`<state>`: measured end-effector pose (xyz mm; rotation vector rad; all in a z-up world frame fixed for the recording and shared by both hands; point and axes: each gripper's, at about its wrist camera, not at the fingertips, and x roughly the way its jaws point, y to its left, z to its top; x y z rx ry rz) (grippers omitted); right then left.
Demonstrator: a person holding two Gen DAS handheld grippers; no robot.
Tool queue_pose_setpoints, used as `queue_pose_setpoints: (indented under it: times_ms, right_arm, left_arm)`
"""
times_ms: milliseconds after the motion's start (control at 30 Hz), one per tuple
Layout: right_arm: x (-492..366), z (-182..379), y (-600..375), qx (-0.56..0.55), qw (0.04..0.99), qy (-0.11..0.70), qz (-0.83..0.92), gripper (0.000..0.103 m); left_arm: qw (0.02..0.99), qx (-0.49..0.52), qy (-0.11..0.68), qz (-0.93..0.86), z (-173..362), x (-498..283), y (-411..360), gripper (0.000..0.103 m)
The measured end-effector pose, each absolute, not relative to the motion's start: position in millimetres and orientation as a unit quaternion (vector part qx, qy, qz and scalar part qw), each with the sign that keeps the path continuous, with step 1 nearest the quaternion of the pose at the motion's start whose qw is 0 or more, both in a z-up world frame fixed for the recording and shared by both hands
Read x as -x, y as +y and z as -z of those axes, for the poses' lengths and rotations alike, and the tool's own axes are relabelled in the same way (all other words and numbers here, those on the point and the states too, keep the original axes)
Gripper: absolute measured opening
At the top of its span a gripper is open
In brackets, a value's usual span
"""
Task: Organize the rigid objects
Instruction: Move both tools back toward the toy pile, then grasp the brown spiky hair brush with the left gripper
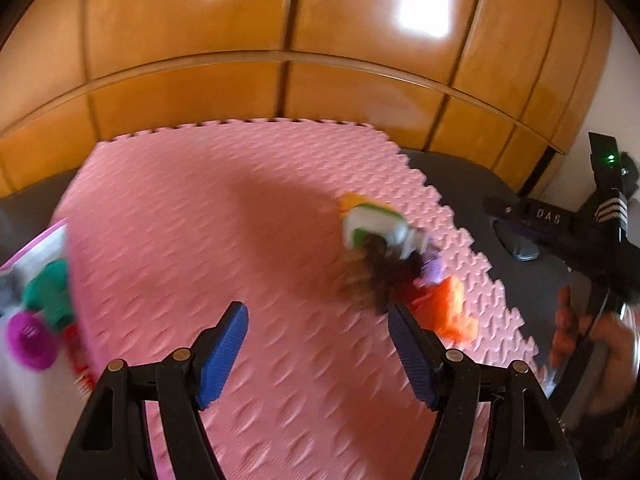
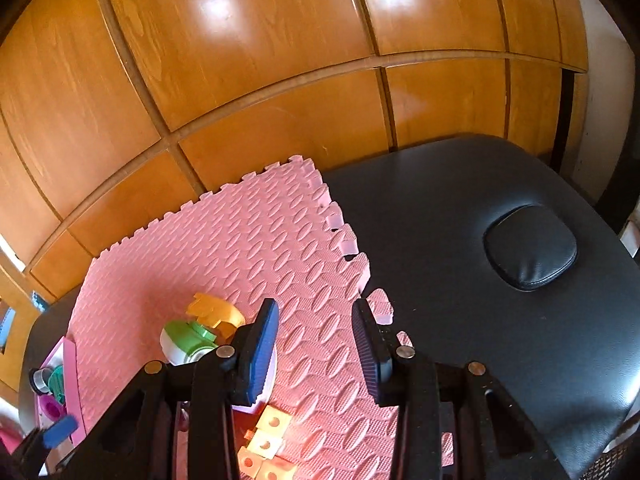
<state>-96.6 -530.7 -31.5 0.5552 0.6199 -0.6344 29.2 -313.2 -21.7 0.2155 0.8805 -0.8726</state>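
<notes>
A: Where are the toys now?

B: A small pile of toys lies on the pink mat, ahead and to the right of the left tool. In the right view the green and white toy is just left of the right tool, and the orange blocks are under it.

A: Are the tools holding anything?

B: No, both are spread apart with nothing between the pads. The tray with sorted pieces is far left, so I judge the right hand is nearer to the pile and the left is nearer to the tray.
</notes>
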Motion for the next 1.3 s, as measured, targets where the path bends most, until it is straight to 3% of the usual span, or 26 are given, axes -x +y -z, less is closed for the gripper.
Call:
queue_pose_setpoints:
  times_ms: [167, 300, 467, 567, 600, 1300]
  right_arm:
    - [94, 35, -533, -0.277, 0.862, 0.306, 0.295, 0.038]
    - [93, 36, -533, -0.28, 0.86, 0.309, 0.293, 0.038]
    - [89, 37, -531, -0.281, 0.86, 0.313, 0.288, 0.038]
    - [89, 37, -531, -0.277, 0.86, 0.315, 0.29, 0.038]
    - [89, 38, -531, -0.278, 0.859, 0.315, 0.29, 0.038]
    - [84, 47, -533, -0.265, 0.854, 0.338, 0.294, 0.038]
  left_arm:
    - [0.797, -0.086, 0.425, 0.42, 37, -43, -349, 0.072]
    - [0.787, -0.079, 0.442, 0.423, 51, -55, -365, 0.058]
    - [0.773, -0.054, 0.453, 0.44, 66, -66, -377, 0.058]
    - [0.765, -0.058, 0.466, 0.441, 78, -65, -380, 0.046]
    - [0.764, -0.061, 0.464, 0.444, 78, -63, -379, 0.036]
    - [0.774, -0.072, 0.458, 0.432, 71, -20, -294, 0.035]
